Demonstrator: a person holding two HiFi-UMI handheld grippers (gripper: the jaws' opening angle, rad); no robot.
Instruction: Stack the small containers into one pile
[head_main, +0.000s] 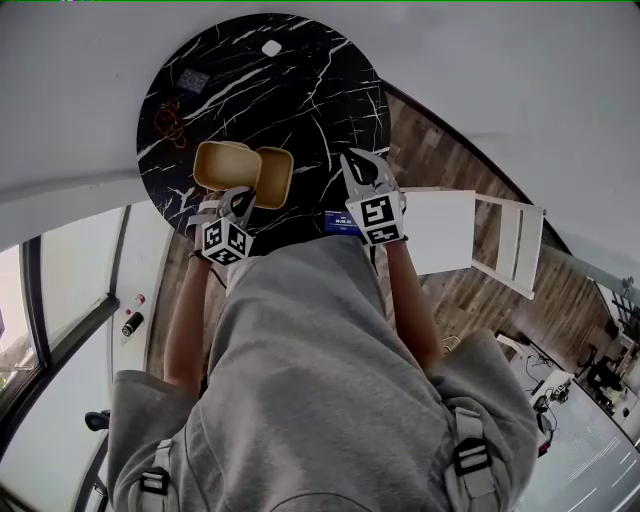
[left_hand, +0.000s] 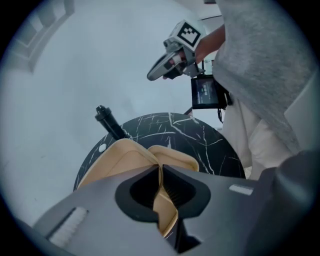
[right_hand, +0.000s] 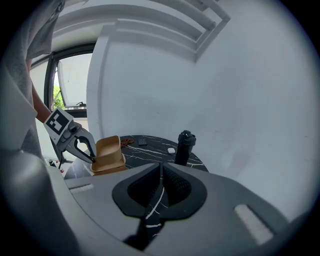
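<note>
Left claw (left_hand: 160, 170) clamps the tan container (left_hand: 117, 162) by its wall.

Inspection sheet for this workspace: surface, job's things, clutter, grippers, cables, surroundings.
Surface: round black marble table.
Job's things: tan container touching second tan container.
Clutter: black bottle, small white item, dark flat item.
Grippers: left hand-held gripper shut on a container rim; right hand-held gripper shut, empty.
Cables: reddish tangle, possibly cord.
Surroundings: white chair, wood floor.
</note>
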